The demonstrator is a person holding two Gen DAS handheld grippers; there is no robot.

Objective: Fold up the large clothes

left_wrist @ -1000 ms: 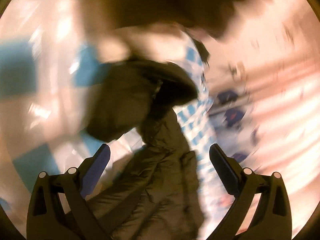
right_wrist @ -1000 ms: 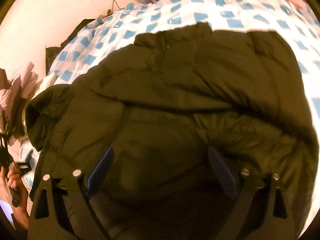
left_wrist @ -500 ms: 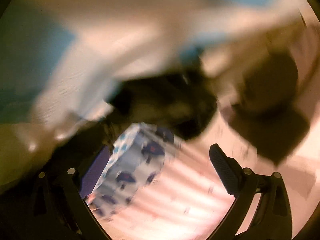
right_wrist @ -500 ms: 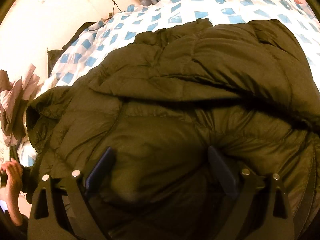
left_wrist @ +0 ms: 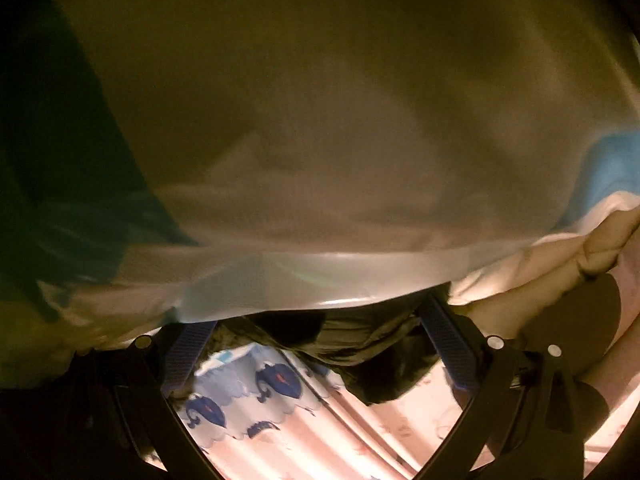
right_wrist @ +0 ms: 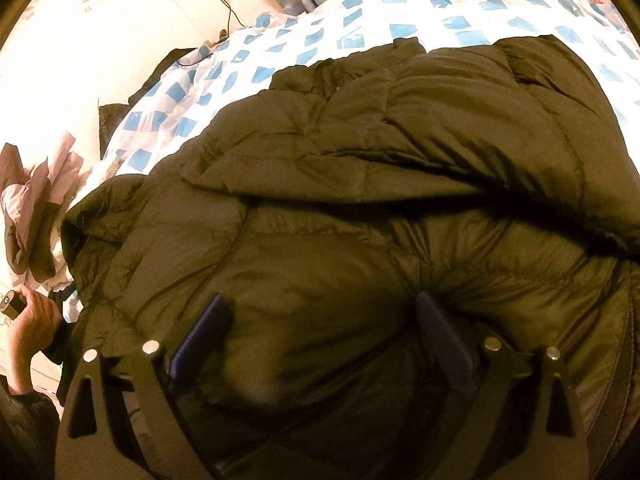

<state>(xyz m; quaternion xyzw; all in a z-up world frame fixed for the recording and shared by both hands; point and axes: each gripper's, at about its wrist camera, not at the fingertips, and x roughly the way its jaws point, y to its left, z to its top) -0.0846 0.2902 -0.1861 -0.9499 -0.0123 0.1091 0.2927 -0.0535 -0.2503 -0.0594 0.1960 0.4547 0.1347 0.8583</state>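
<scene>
The right gripper [right_wrist: 320,322] has its two blue-padded fingers [right_wrist: 200,332] spread wide, and both press down into the dark olive puffer jacket [right_wrist: 360,200] – the padded fabric bulges up between them, but it is not pinched. The jacket lies across a bed, on a white cover with blue squares [right_wrist: 280,52], and it fills most of the right wrist view. One thick part is folded over the body of the jacket from the right side, with a deep shadowed crease under it. The hood or collar end (I cannot tell which) hangs toward the left edge of the bed. At the far left, the person's hand [right_wrist: 28,320] holds a dark handle, and behind it is a heap of pinkish clothes [right_wrist: 36,200]. A black cable [right_wrist: 228,8] runs down the pale wall.

The left gripper [left_wrist: 316,332] is also open, fingers well apart. Its view is mostly blocked by blurred pale bedding with a blue patch [left_wrist: 612,168], very close to the lens. Between the fingers a dark bunch of the jacket [left_wrist: 360,344] hangs – whether it touches them is not clear. Below is a white cloth with dark blue figures [left_wrist: 248,392].
</scene>
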